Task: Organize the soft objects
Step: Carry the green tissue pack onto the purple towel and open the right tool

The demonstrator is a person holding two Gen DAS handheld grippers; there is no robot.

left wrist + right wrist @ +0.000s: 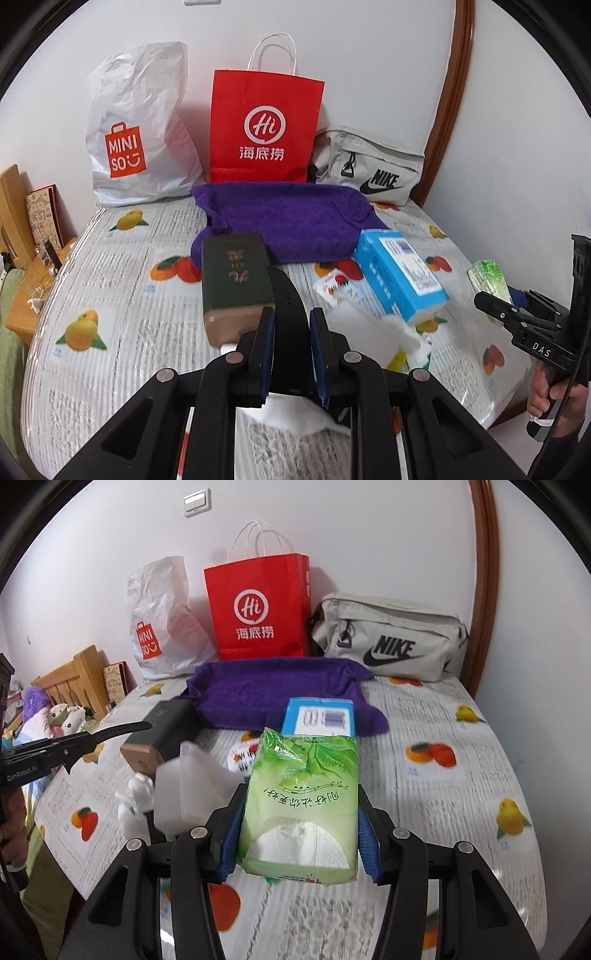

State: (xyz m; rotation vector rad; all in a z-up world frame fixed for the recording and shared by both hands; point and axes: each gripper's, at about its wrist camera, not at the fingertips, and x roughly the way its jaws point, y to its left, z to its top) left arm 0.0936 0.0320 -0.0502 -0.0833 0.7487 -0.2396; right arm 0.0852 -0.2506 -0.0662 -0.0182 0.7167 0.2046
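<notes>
Mid-carry: the right gripper is clamped on a soft green plastic tissue pack and the left gripper on a black strap (white wadding below), both held above the table, nearer than the purple towel; next, judge a drop spot.

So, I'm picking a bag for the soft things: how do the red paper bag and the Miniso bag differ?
The red paper bag is stiff and stands upright with crisp edges; the Miniso bag is thin, crumpled white plastic that slumps. The red one has white cord handles; the Miniso one has none visible. The red one bears a white circular logo, the Miniso one an orange one. Both stand against the wall behind the purple towel.
</notes>
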